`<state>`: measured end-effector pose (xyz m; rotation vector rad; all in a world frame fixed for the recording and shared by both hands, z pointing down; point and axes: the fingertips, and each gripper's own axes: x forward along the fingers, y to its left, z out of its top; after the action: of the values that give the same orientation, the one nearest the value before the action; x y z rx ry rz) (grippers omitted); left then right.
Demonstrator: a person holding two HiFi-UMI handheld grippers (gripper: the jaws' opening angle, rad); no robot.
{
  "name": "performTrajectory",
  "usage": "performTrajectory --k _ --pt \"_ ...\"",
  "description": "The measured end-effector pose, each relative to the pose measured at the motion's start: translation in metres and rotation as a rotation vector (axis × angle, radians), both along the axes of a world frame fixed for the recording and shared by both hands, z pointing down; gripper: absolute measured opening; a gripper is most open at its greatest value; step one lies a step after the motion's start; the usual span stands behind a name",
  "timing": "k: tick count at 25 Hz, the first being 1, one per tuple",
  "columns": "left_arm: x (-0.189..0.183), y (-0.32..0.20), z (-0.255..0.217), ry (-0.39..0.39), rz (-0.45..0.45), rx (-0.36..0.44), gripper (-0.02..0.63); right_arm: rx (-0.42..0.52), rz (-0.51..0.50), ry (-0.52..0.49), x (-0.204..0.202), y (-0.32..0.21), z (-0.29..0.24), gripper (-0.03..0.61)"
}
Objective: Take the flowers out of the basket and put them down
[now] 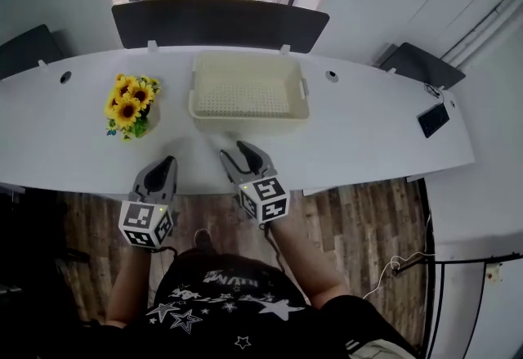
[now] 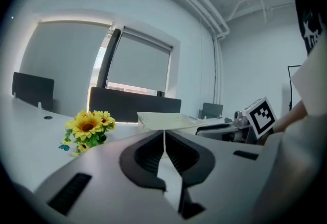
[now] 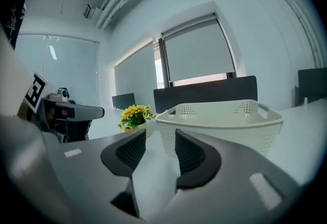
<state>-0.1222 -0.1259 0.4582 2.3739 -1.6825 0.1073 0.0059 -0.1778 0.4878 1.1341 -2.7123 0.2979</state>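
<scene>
- Both tongs are empty, held at the desk (image 1: 368, 128) edge: left gripper (image 1: 167, 163) closed, right gripper (image 1: 234, 151) part-open.
- Sunflowers (image 1: 129, 104) stand beside the bare basket (image 1: 249, 114); the job looks done.

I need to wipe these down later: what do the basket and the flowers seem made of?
Basket: likely cream plastic, matte, moulded with rows of small holes in floor and walls. Flowers: probably artificial, fabric or plastic, given the even bright yellow petals; the pictures cannot settle it.
</scene>
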Motion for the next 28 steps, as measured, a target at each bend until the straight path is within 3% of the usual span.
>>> performTrajectory --k 4,10,19,23,28 --pt "0.031 0.02 -0.004 -0.015 0.008 -0.005 0.018 0.017 0.024 -0.038 0.031 0.017 -0.011 0.077" --pt "0.071 0.056 -0.01 -0.049 0.019 0.009 0.018 0.011 0.113 -0.071 0.078 0.042 -0.011 0.003" --pt "0.11 0.116 -0.015 -0.057 -0.017 0.014 0.018 -0.002 0.146 -0.088 0.128 0.094 -0.018 0.003" --pt "0.119 0.141 -0.02 -0.073 -0.026 0.025 0.018 -0.011 0.077 -0.111 0.124 0.114 -0.021 0.002" --pt "0.117 0.159 -0.028 -0.088 -0.041 0.044 0.018 0.057 0.055 -0.081 0.114 0.127 -0.039 0.003"
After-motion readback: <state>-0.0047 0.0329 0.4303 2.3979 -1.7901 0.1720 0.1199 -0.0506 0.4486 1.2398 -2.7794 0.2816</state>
